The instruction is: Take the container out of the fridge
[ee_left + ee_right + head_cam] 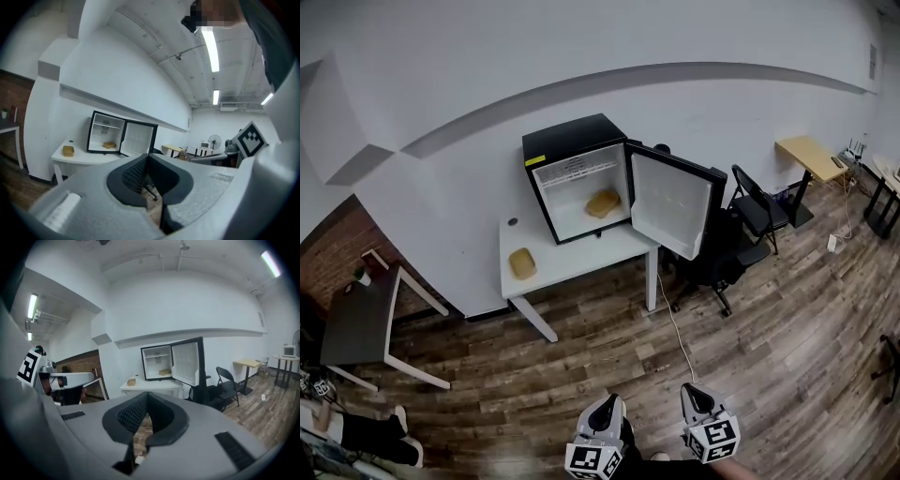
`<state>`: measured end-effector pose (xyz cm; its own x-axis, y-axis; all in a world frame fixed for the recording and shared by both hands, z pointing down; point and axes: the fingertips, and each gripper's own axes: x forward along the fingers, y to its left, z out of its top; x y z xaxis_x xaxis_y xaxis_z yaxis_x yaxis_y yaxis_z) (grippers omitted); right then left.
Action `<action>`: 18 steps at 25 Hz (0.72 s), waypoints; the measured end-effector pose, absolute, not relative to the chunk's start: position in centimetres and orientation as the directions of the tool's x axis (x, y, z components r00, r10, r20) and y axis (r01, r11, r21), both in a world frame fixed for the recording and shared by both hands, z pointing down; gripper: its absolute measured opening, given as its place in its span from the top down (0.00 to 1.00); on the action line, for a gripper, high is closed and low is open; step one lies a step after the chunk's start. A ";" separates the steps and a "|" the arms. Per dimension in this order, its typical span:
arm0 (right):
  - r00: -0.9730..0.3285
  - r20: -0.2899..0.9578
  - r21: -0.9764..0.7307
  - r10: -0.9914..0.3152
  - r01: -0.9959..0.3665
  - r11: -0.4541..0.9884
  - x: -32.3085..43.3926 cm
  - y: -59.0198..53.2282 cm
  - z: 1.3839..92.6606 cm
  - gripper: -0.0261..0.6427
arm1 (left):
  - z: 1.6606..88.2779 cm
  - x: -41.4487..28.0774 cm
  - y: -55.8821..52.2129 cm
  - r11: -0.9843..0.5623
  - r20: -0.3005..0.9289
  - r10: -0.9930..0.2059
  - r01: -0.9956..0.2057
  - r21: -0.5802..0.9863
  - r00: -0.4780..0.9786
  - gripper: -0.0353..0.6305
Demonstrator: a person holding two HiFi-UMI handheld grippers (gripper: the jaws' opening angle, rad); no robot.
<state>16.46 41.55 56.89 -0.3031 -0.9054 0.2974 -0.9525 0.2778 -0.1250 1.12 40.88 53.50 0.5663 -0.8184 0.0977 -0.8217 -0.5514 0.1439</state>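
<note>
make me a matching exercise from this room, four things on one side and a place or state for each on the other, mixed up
Things:
1. fridge door
2. black chair
3. right gripper
4. fridge

Places or states:
a. stands on the white table
b. jaws shut, nothing between them
c. swung open
d. on the floor, right of the table

Pairs: 1-c, 2-d, 3-b, 4-a
</note>
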 end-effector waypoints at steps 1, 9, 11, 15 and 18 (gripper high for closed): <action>-0.307 0.304 -0.127 -0.902 -0.951 0.281 16.2 40.7 57.0 0.96 | 53.4 0.7 40.0 -0.541 0.100 -0.824 -0.826 0.160 0.558 0.92; -0.335 0.328 -0.100 -0.883 -0.942 0.320 12.1 31.4 56.6 0.96 | 53.9 -3.6 31.0 -0.524 0.101 -0.832 -0.832 0.185 0.546 0.92; -0.326 0.336 -0.093 -0.884 -0.945 0.314 11.3 29.1 56.1 0.96 | 53.6 -4.5 28.6 -0.525 0.104 -0.825 -0.823 0.217 0.555 0.92; -0.316 0.358 -0.086 -0.878 -0.948 0.307 10.0 24.8 55.1 0.96 | 52.5 -5.9 23.5 -0.540 0.096 -0.820 -0.819 0.196 0.564 0.92; -0.296 0.346 -0.090 -0.890 -0.955 0.283 9.0 21.5 54.7 0.96 | 52.0 -7.3 19.9 -0.560 0.078 -0.813 -0.811 0.171 0.577 0.92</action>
<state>8.96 21.53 54.72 -0.2962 -0.8904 0.3456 -0.9550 0.2828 -0.0899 -7.26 19.86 52.05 0.5773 -0.8128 0.0778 -0.8110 -0.5596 0.1708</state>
